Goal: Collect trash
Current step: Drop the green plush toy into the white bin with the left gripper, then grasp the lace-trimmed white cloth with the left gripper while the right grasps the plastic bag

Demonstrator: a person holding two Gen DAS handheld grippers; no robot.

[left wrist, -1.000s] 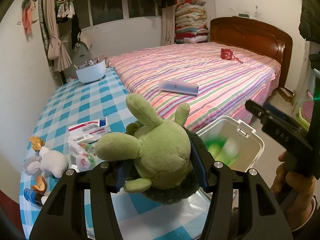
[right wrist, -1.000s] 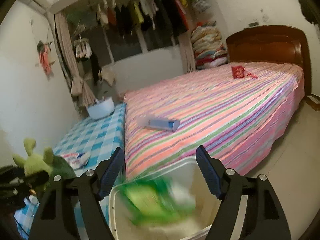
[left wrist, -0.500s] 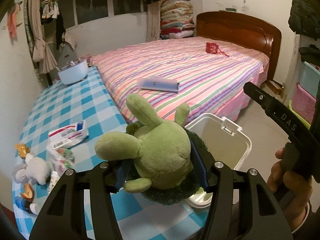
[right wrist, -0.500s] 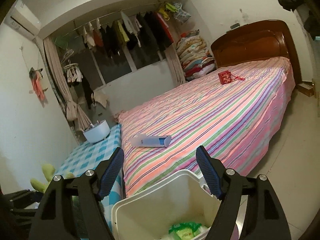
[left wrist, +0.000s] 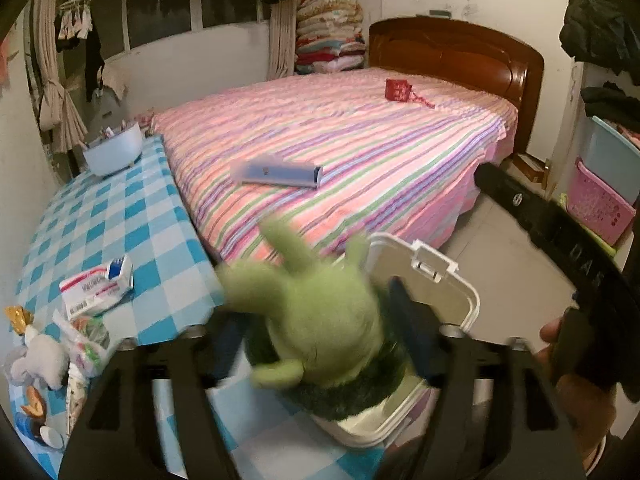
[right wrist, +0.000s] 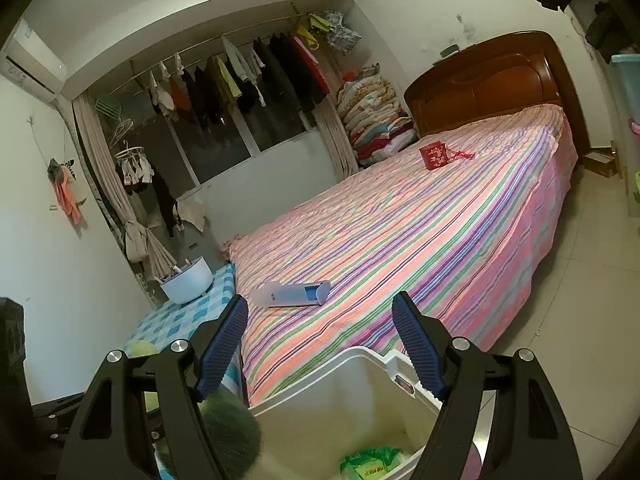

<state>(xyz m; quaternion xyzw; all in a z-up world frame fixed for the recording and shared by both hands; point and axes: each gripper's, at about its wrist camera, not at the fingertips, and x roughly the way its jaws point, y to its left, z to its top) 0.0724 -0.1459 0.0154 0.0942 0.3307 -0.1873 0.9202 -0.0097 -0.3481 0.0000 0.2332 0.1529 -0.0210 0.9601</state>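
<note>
A green plush toy (left wrist: 320, 312) with a dark green base hangs blurred between the fingers of my left gripper (left wrist: 316, 320), right over the white plastic bin (left wrist: 436, 276). The left jaws are opening and the pads stand off the toy's sides. In the right wrist view the toy's dark base (right wrist: 228, 428) shows at the bin's left rim. My right gripper (right wrist: 320, 320) is open above the bin (right wrist: 360, 380), nothing between its blue pads. A green wrapper (right wrist: 368, 464) lies at the bottom of the bin. The right gripper's black body (left wrist: 560, 248) and the hand (left wrist: 576, 400) holding it show at the right.
The blue checked table (left wrist: 120, 208) on the left carries a red-and-white box (left wrist: 98, 286), a crinkled plastic bag (left wrist: 84, 340), a grey soft toy (left wrist: 36, 360) and a pale bowl (left wrist: 114, 152). The striped bed (left wrist: 360, 140) behind holds a blue case (left wrist: 280, 172) and a red pouch (left wrist: 398, 90).
The left gripper has carried the plush toy rightward over the bin, and its jaws have spread wider around it. The toy is now blurred. The right gripper has tipped up, showing less of the bin.
</note>
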